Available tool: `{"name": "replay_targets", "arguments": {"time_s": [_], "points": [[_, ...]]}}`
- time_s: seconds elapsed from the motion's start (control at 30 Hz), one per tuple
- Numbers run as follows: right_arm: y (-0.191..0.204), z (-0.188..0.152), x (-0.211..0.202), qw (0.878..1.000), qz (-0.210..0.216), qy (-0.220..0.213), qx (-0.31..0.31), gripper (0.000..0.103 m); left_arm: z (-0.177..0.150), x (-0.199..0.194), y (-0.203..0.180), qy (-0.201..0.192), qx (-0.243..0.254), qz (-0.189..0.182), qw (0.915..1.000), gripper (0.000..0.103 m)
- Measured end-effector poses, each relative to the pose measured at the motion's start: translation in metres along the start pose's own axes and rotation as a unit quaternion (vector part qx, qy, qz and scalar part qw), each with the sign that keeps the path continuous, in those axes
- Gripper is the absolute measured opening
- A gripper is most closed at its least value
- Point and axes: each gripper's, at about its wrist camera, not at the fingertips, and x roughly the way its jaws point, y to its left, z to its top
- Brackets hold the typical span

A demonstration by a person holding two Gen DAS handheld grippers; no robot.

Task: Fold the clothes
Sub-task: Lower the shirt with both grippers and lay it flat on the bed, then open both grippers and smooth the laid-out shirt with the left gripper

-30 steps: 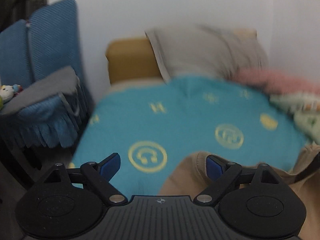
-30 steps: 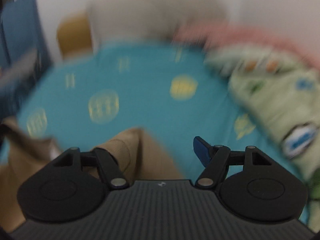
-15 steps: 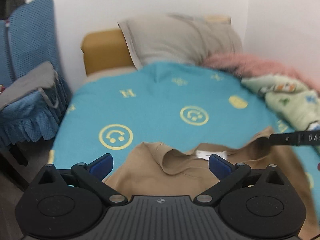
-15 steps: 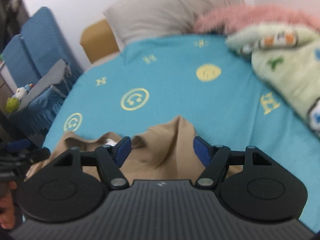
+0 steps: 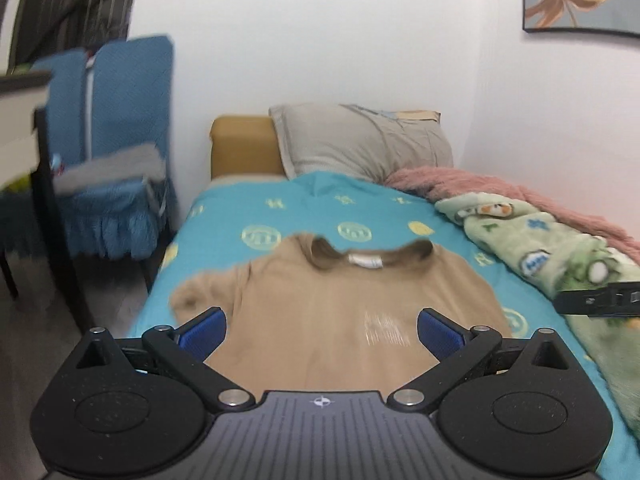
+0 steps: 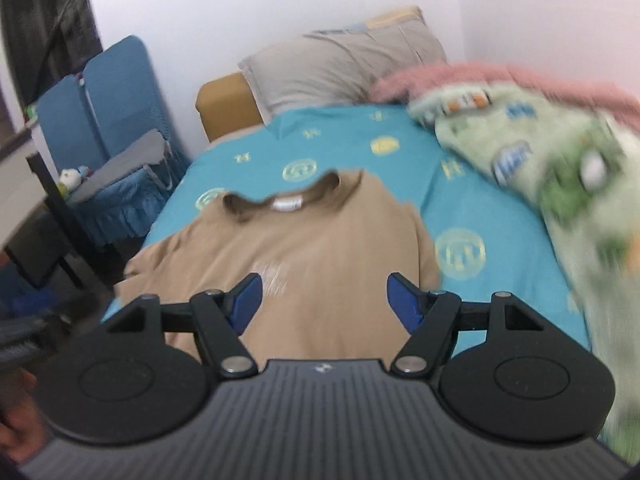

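The tan shirt [image 5: 320,304] lies spread flat on the bed's teal sheet [image 5: 248,216], collar toward the grey pillow [image 5: 360,140]; left tongs [image 5: 320,330] and right tongs [image 6: 322,300] hover above it, both released, grasping nothing.

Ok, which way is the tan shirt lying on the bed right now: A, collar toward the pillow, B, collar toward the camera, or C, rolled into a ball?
A: the shirt lies spread flat on the bed, its collar and white label at the end nearest the pillow.
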Motion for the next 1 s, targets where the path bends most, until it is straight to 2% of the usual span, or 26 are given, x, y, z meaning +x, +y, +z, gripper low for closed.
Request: {"name": "replay_targets", "arguments": {"time_s": [0.07, 0.13, 0.2, 0.27, 0.43, 0.57, 0.77, 0.8, 0.83, 0.87, 0.9, 0.93, 0.97, 1.0], "points": [[-0.004, -0.013, -0.019, 0.999, 0.024, 0.010, 0.036, 0.071, -0.014, -0.013, 0.015, 0.010, -0.036, -0.004, 0.9993, 0.100], [-0.009, -0.020, -0.026, 0.997, 0.037, 0.017, 0.062, 0.071, -0.020, -0.016, 0.038, 0.025, -0.098, -0.004, 0.9949, 0.097], [-0.014, -0.023, -0.021, 0.996, 0.037, 0.022, 0.077, 0.071, -0.020, -0.008, 0.066, 0.041, -0.181, -0.008, 0.9826, 0.093], [-0.019, -0.026, -0.016, 0.995, 0.038, 0.027, 0.093, 0.071, -0.021, 0.004, 0.095, 0.048, -0.256, -0.010, 0.9654, 0.087], [-0.032, -0.034, -0.003, 0.990, 0.040, 0.038, 0.130, 0.071, -0.023, 0.055, 0.126, 0.046, -0.312, -0.001, 0.9488, 0.071], [-0.042, -0.039, 0.008, 0.985, 0.041, 0.048, 0.161, 0.072, -0.024, 0.095, 0.149, 0.043, -0.353, 0.006, 0.9347, 0.070], [-0.050, -0.040, 0.050, 0.980, 0.035, 0.078, 0.178, 0.072, -0.025, 0.156, 0.184, 0.039, -0.412, 0.017, 0.9102, 0.070], [-0.051, -0.042, 0.058, 0.979, 0.036, 0.088, 0.181, 0.072, -0.022, 0.159, 0.177, 0.038, -0.386, 0.016, 0.9217, 0.069], [-0.052, -0.043, 0.064, 0.978, 0.038, 0.096, 0.184, 0.072, -0.018, 0.159, 0.165, 0.038, -0.350, 0.013, 0.9359, 0.058], [-0.052, -0.044, 0.069, 0.976, 0.040, 0.103, 0.187, 0.072, -0.015, 0.160, 0.154, 0.038, -0.314, 0.010, 0.9486, 0.041], [-0.052, -0.045, 0.074, 0.975, 0.042, 0.110, 0.191, 0.072, -0.011, 0.160, 0.143, 0.037, -0.277, 0.007, 0.9600, 0.031], [-0.052, -0.047, 0.078, 0.973, 0.044, 0.117, 0.194, 0.072, -0.007, 0.160, 0.132, 0.037, -0.241, 0.004, 0.9699, 0.015], [-0.052, -0.047, 0.078, 0.973, 0.044, 0.117, 0.196, 0.072, -0.003, 0.161, 0.121, 0.036, -0.203, 0.001, 0.9785, 0.007], [-0.053, -0.047, 0.077, 0.972, 0.043, 0.116, 0.199, 0.072, 0.000, 0.161, 0.110, 0.035, -0.166, -0.002, 0.9855, 0.005]]}}
